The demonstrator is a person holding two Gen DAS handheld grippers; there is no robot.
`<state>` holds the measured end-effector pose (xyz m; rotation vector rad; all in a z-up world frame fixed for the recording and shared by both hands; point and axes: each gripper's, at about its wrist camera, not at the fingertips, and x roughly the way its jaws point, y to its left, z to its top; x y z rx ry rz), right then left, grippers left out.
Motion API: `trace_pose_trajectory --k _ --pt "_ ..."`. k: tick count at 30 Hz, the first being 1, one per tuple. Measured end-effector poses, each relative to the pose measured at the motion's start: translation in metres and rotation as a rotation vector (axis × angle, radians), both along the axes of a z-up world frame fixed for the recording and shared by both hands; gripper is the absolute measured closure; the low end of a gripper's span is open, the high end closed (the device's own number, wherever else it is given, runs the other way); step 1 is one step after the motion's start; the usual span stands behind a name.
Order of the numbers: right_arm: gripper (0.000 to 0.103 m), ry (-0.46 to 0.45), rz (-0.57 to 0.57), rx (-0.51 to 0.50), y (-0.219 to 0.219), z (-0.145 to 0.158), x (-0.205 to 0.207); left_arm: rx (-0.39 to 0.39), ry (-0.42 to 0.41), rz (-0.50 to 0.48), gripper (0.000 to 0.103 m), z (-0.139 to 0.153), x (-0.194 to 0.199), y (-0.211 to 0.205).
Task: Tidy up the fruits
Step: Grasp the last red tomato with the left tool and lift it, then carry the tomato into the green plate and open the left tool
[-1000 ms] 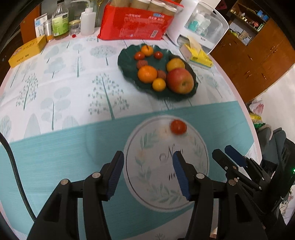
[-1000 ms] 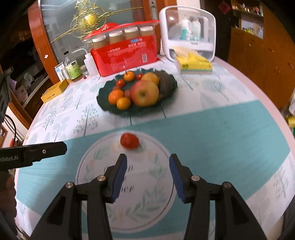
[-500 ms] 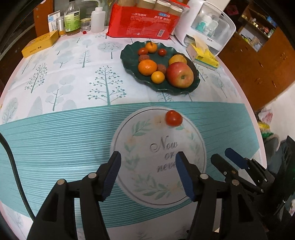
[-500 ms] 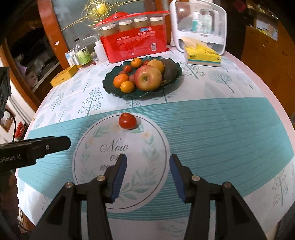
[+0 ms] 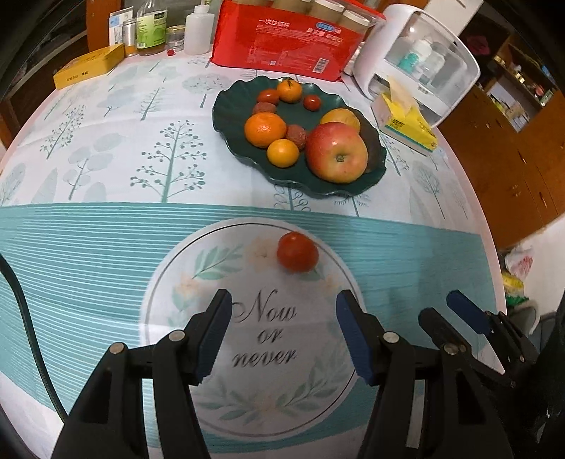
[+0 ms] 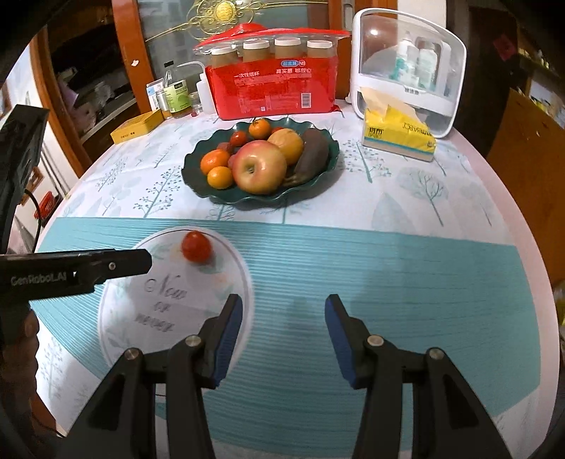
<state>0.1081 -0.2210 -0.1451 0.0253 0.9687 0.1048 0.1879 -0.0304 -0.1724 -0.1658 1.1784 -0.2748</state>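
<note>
A small red tomato [image 5: 297, 251] lies alone on the tablecloth's round printed emblem. It also shows left of centre in the right wrist view, tomato [image 6: 196, 246]. Behind it a dark green wavy plate [image 5: 374, 176] holds a large apple [image 5: 336, 151], oranges, small tomatoes and other fruit. My left gripper [image 5: 282, 307] hovers just short of the loose tomato, open and with nothing in it. My right gripper [image 6: 282, 307] is open over the teal stripes, to the right of the tomato, and holds nothing. It also shows at the left view's right edge, right gripper [image 5: 441, 305].
Behind the plate stand a red pack of paper cups [image 5: 289, 46], a white storage box [image 5: 416, 60] and a yellow tissue box [image 5: 406, 120]. A flat yellow box [image 5: 88, 70] and bottles [image 5: 152, 28] are at the back left. The round table's edge curves close on the right.
Both grippers have shifted and rolled. The tomato now lies straight ahead of the left gripper and has slid leftward in the right view. The left jaws stand slightly wider.
</note>
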Motion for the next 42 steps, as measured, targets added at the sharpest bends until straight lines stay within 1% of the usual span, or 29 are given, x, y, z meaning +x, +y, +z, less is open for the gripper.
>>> trace_pose_trajectory --k 6,15,20,21,22,25,27,30,33,36,42 --pt "0.054 0.015 0.057 -0.027 -0.018 -0.012 0.008 -0.011 -0.008 0.085 0.043 -0.013 0.012 -0.011" --pt "0.054 0.053 0.078 -0.034 -0.044 -0.028 0.017 0.028 0.024 0.133 0.043 -0.038 0.028 -0.031" --pt "0.054 0.074 0.069 -0.025 -0.055 -0.036 0.023 0.041 0.027 0.140 0.043 -0.044 0.033 -0.038" --pt "0.054 0.078 0.069 -0.021 -0.056 -0.038 0.024 0.042 0.023 0.141 0.046 -0.045 0.034 -0.039" --pt "0.054 0.082 0.069 -0.016 -0.057 -0.039 0.024 0.043 0.020 0.141 0.052 -0.045 0.034 -0.040" --pt "0.054 0.085 0.070 -0.009 -0.058 -0.041 0.025 0.042 0.019 0.146 0.064 -0.046 0.037 -0.042" --pt "0.054 0.089 0.069 -0.005 -0.059 -0.043 0.026 0.050 0.011 0.152 0.069 -0.046 0.037 -0.041" --pt "0.054 0.094 0.064 0.004 -0.061 -0.044 0.026 0.035 0.016 0.155 0.070 -0.046 0.037 -0.040" --pt "0.054 0.094 0.064 0.011 -0.061 -0.045 0.026 0.038 0.005 0.153 0.070 -0.042 0.036 -0.040" --pt "0.054 0.092 0.067 0.014 -0.062 -0.044 0.025 0.040 -0.018 0.147 0.070 -0.034 0.038 -0.043" --pt "0.054 0.093 0.069 0.021 -0.063 -0.044 0.025 0.011 -0.079 0.158 0.070 -0.014 0.050 -0.044"
